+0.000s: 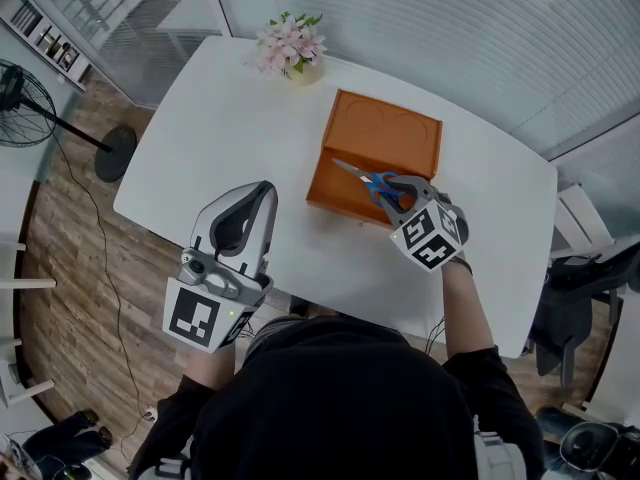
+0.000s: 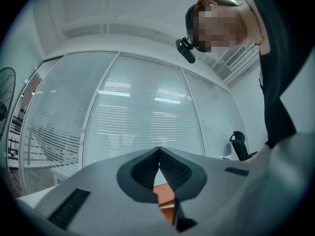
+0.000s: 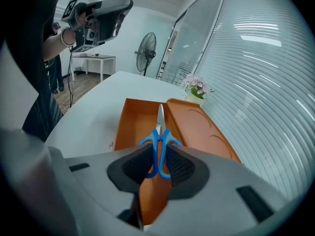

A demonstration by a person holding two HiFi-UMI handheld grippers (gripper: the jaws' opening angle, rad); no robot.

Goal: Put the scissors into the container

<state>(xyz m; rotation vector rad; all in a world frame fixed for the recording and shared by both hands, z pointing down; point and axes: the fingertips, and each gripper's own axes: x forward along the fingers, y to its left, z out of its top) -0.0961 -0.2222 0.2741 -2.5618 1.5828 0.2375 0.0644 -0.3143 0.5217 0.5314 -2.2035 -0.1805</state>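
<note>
Right claw (image 3: 158,154) clamps blue-handled scissors (image 3: 160,132) (ribbed pads (image 3: 133,168)).

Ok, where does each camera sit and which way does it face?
Head view: from the head, down at the table; arms, left gripper, right gripper show.
Left gripper view: tilted up at the blinds; shut jaws, person's torso.
Right gripper view: toward the container; its jaws clamping the scissors.
Head and right gripper views share both.

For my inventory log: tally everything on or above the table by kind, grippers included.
grippers: 2, the left gripper and the right gripper
blue-handled scissors: 1
orange container: 1
pot of pink flowers: 1
total: 5
</note>
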